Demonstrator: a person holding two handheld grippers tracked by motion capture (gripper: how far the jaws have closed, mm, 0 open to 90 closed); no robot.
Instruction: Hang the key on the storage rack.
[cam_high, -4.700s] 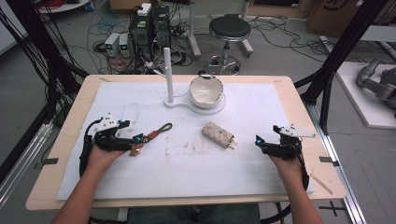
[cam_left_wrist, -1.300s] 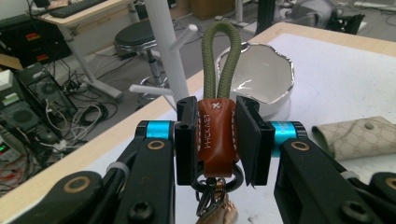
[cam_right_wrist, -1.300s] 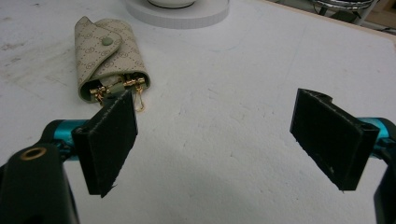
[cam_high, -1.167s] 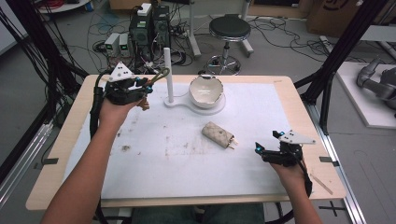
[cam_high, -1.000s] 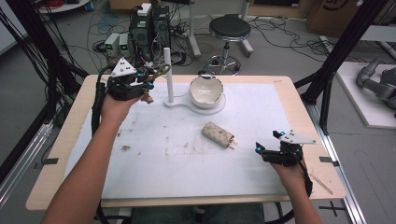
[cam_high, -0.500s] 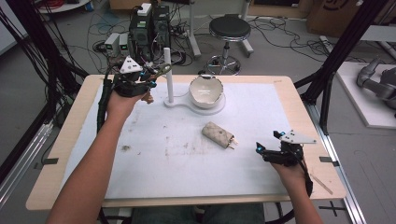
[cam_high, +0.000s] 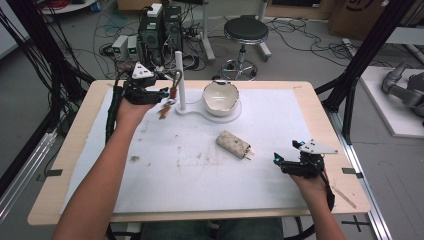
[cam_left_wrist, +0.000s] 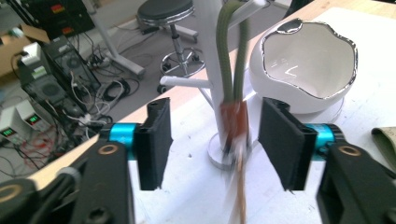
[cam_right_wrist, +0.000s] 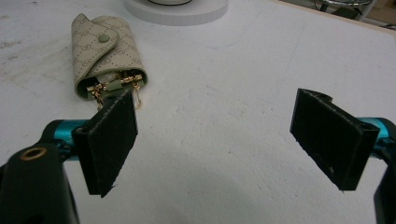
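The left tongs (cam_left_wrist: 212, 135) have just been opening; the olive cord loop with its red-brown tag (cam_left_wrist: 233, 88) hangs between their 2 parted pads, on the white peg stand (cam_left_wrist: 212, 70). The right tongs (cam_right_wrist: 212, 140) gape wide and empty above the worktop (cam_right_wrist: 261, 70), a beige snap-flap key pouch (cam_right_wrist: 105, 51) lying just beyond them.

The lanyard (cam_left_wrist: 232, 56) is olive green with a reddish-brown tab. The stand (cam_high: 180, 80) is white. The bowl (cam_left_wrist: 306, 65) is white, silver-rimmed. The key pouch (cam_right_wrist: 106, 51) is beige, monogram-patterned, with a green snap.

open gripper (cam_right_wrist: 215, 140), key pouch (cam_right_wrist: 105, 53) beyond
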